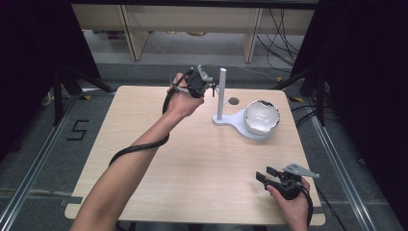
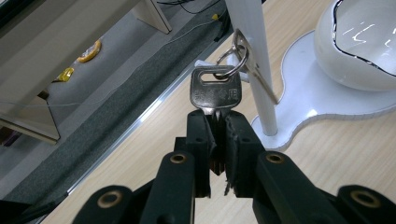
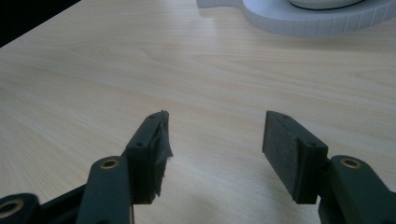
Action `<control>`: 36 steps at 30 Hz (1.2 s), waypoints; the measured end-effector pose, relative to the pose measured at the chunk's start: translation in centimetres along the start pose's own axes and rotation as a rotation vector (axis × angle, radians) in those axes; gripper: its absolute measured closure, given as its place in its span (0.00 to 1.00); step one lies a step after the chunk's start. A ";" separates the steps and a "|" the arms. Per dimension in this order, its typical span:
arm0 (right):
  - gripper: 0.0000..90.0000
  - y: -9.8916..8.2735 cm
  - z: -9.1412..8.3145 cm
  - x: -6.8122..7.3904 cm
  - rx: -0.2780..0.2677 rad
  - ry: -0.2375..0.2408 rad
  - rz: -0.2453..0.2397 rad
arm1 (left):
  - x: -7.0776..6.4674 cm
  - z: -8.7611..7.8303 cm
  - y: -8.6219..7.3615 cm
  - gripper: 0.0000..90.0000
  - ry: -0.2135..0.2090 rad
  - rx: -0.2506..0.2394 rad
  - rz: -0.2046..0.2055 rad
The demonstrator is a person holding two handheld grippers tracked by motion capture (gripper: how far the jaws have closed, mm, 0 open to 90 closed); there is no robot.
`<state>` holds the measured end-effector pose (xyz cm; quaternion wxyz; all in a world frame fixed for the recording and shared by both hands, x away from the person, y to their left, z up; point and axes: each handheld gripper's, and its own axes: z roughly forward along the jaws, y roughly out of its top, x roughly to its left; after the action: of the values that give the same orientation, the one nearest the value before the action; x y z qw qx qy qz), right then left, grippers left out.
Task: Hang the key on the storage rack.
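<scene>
Clamped tight, the left gripper [image 2: 219, 135] pinches the blade of a silver key [image 2: 215, 92] between its jaws, the key's head pointing away from the hand. From the high view this left gripper [image 1: 210, 88] is raised over the far part of the table [image 1: 192, 159], left of centre, held by the person's left hand [image 1: 182, 102]. A key ring [image 2: 232, 59] threads the hole in the key's head and sits against a white upright post [image 2: 254, 65]; a second, thinner metal piece hangs from the ring along the post. The post rises from a flat white base [image 2: 322, 102], and on the right part of that base stands a white bowl [image 2: 359, 46] with a dark, wavy rim.

Down at the near right corner of the table, the right gripper [image 1: 262, 174] rests low in the right hand [image 1: 294, 202], its jaws spread apart and grasping nothing. In its own view the right gripper [image 3: 215, 144] looks across bare pale wood, with the edge of the white base [image 3: 299, 18] far ahead. The two grippers are well apart.

Beyond the table, grey floor, wooden furniture legs and loose cables are in view.
</scene>
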<state>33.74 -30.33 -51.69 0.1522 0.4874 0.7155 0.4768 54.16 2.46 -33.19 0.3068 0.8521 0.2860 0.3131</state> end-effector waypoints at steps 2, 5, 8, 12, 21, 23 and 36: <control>0.47 0.0 0.0 0.2 0.006 -0.008 0.021 | -0.2 0.0 0.0 0.90 0.003 0.000 0.013; 0.47 0.0 0.0 0.1 0.003 -0.005 0.020 | -0.4 0.0 0.1 0.90 0.004 0.006 0.020; 0.47 0.0 0.0 0.1 0.005 -0.013 0.012 | -0.5 0.2 0.1 0.90 0.004 0.011 0.028; 0.47 0.0 -0.1 0.2 0.008 -0.006 0.037 | -0.6 0.5 0.0 0.90 0.005 0.019 0.031; 0.47 -0.1 0.0 0.1 -0.011 -0.002 0.024 | -0.9 0.9 0.1 0.90 0.002 0.024 0.035; 0.47 -0.1 0.0 0.2 -0.002 0.003 0.047 | -0.9 0.9 0.0 0.89 -0.003 0.023 0.031; 0.47 -0.1 0.0 0.2 -0.002 0.002 0.047 | -0.8 1.5 -0.6 0.89 -0.063 -0.002 -0.053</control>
<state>33.57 -30.16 -51.70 0.1407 0.5035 0.7034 0.4816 54.51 1.75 -34.82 0.3248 0.8534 0.2981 0.2781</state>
